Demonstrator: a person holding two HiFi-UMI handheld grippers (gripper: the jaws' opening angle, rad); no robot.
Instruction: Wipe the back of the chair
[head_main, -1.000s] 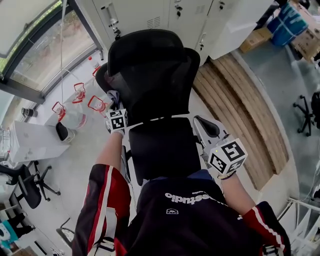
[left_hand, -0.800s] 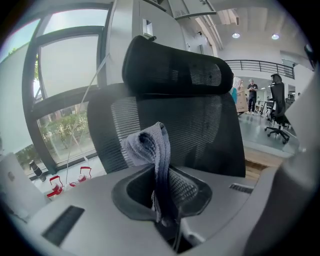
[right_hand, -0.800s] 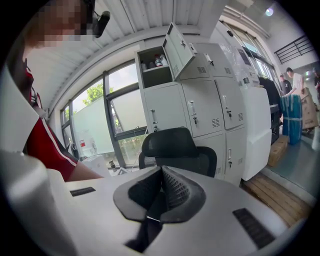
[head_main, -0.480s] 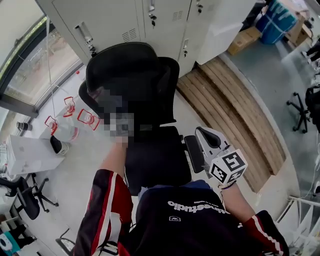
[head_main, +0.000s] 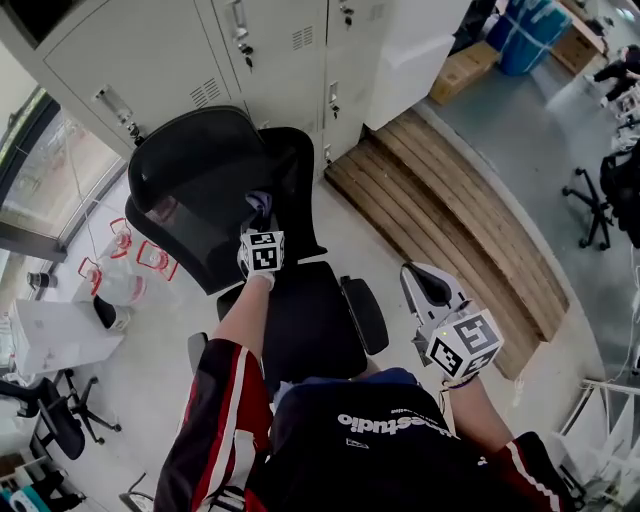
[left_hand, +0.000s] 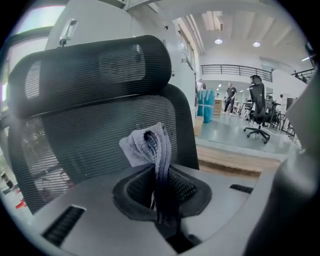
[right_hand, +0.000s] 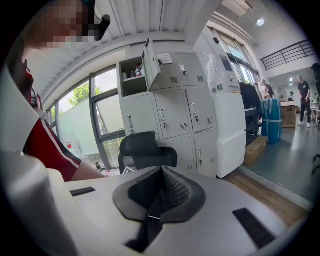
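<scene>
A black mesh office chair (head_main: 190, 215) with a headrest (head_main: 185, 160) stands before me, its front side toward me. My left gripper (head_main: 259, 222) is shut on a grey-white cloth (head_main: 258, 205) and holds it up near the middle of the backrest. In the left gripper view the bunched cloth (left_hand: 148, 145) sticks up out of the left gripper (left_hand: 160, 182), just short of the mesh backrest (left_hand: 95, 135), under the headrest (left_hand: 90, 65). My right gripper (head_main: 424, 276) hangs shut and empty to the right of the seat (head_main: 300, 325). In the right gripper view, that gripper (right_hand: 160, 187) points at the chair (right_hand: 142, 150) from a distance.
Grey lockers (head_main: 200, 60) stand right behind the chair. Wooden boards (head_main: 440, 210) lie on the floor to the right, with a cardboard box (head_main: 465, 65) beyond them. Red-framed containers (head_main: 140, 260) and a white table (head_main: 50, 335) are at the left. Another office chair (head_main: 605, 190) is at the far right.
My left gripper has carried the cloth from the backrest's left edge toward its middle. The view has swung, so the chair sits further left. The right gripper has hardly moved.
</scene>
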